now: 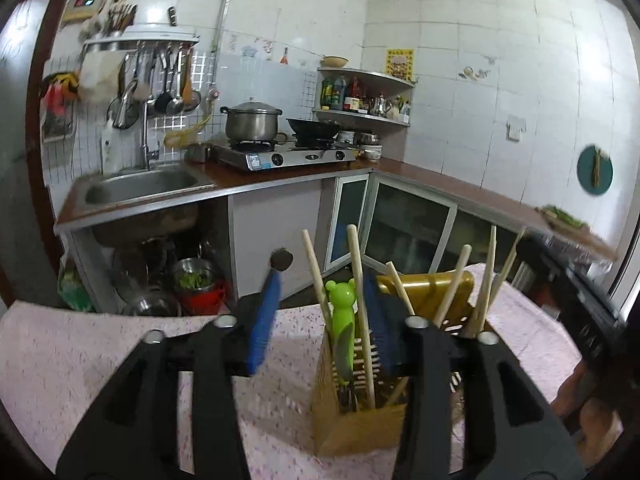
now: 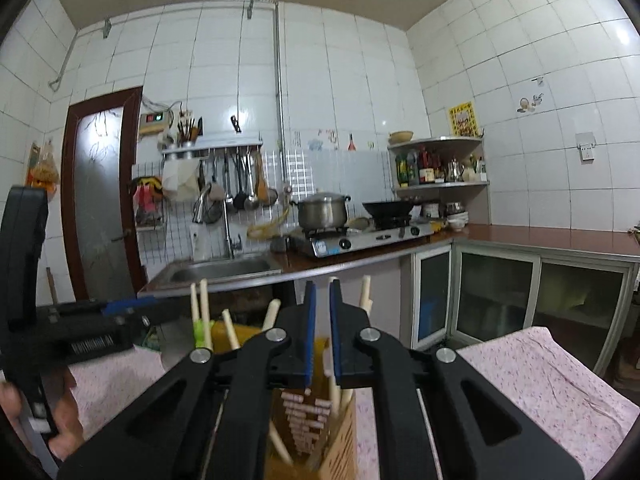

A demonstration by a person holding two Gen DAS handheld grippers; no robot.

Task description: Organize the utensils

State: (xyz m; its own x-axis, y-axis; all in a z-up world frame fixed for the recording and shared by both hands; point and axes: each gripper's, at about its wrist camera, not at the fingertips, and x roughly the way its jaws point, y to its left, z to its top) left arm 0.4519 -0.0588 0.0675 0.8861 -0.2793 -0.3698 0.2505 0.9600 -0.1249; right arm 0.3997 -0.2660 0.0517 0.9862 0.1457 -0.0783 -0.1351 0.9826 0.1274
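A wooden holder (image 1: 352, 420) crowded with chopsticks (image 1: 360, 280) is seen under both grippers; left gripper (image 1: 320, 312) is parted wide, right gripper (image 2: 322, 336) narrowly, nothing gripped.

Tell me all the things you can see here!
holder: one, tan, on the cloth
chopsticks: several, pale, standing in the holder
bear tool: one, green, in the holder
cloth: one, pink speckled, over the table
pot: one, silver, on the stove
wok: one, black, on the stove
stove: one, silver, on the counter
sink: one, steel, left of the stove
left tongs: open, empty
right tongs: slightly apart, empty
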